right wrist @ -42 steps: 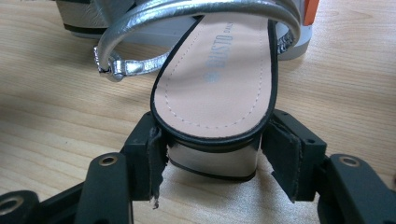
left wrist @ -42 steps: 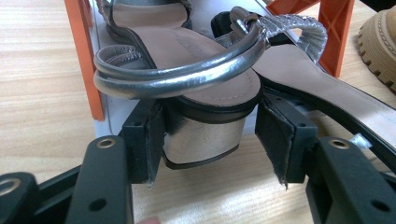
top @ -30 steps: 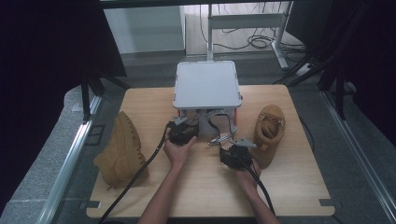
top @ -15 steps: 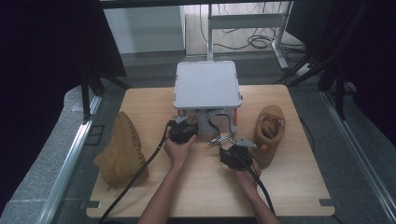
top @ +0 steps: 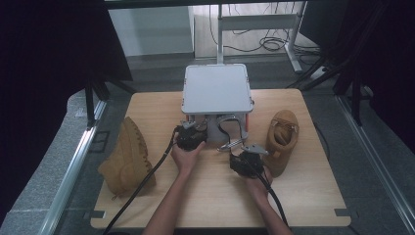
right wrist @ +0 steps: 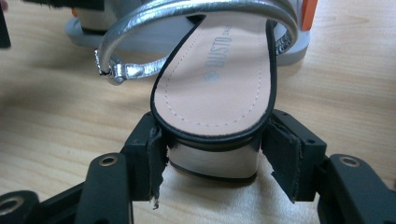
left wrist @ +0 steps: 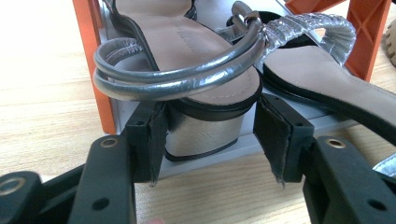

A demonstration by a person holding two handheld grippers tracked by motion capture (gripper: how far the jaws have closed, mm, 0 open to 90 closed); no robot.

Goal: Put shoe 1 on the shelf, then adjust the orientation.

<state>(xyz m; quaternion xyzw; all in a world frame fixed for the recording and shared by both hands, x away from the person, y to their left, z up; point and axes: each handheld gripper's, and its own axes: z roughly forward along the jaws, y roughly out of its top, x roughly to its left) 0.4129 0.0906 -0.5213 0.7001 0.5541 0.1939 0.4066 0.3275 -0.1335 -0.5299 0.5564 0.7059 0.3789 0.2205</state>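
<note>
A small rack with a grey top and orange posts stands at the table's far middle. Two silver-strapped sandals with block heels are at its lower shelf. One sandal still lies on the shelf. My left gripper has its jaws around that sandal's heel: the left pad is against it, while a gap shows at the right pad. The other sandal sticks out of the rack over the table. My right gripper is shut on its heel.
A tan boot lies on its side at the table's left. A second tan boot stands at the right, close beside my right hand. Black cables trail from both grippers toward the wooden table's near edge.
</note>
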